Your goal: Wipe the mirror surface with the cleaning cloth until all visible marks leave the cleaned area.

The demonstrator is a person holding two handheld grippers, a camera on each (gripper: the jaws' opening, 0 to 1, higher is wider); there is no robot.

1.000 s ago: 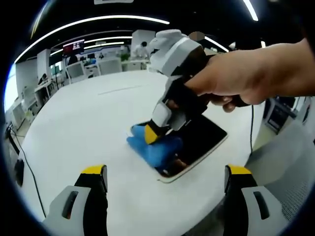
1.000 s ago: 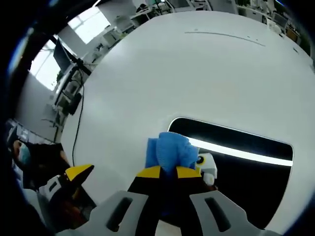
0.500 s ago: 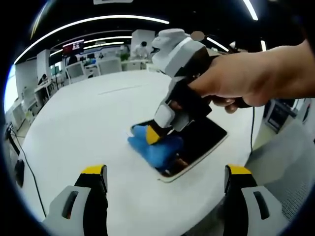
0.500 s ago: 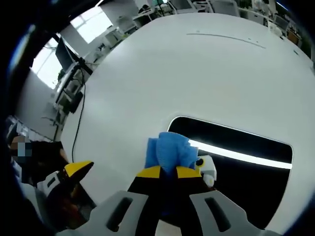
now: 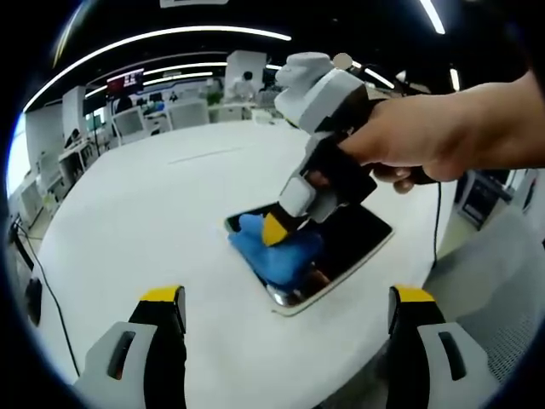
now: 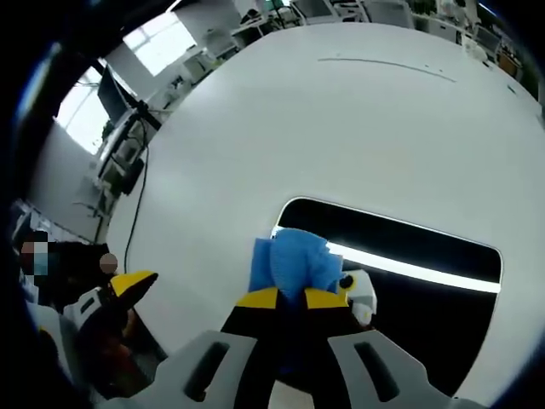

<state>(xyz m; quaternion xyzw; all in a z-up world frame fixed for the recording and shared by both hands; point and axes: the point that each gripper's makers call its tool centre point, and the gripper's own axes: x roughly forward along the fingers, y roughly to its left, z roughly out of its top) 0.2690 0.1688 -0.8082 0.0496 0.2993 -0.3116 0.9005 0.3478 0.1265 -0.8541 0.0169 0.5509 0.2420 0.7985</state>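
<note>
white table (image 5: 128, 221) carries our mirror (image 6: 409, 281); right gripper (image 6: 291, 298) clamps the cloth (image 6: 294, 260) on its near end (left gripper (image 5: 285, 298) gapes idle); we'd press flat, overlapping strokes.

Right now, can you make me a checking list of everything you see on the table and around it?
Surface: round white table, one thin line marked across it.
Job's things: mirror flat on the table; blue cleaning cloth pressed on its end.
Clutter: nothing seen.
Grippers: right gripper shut on the cleaning cloth; left gripper open, holding nothing.
Cables: black cable hanging off the table edge.
Surroundings: office with desks and ceiling lights.
</note>
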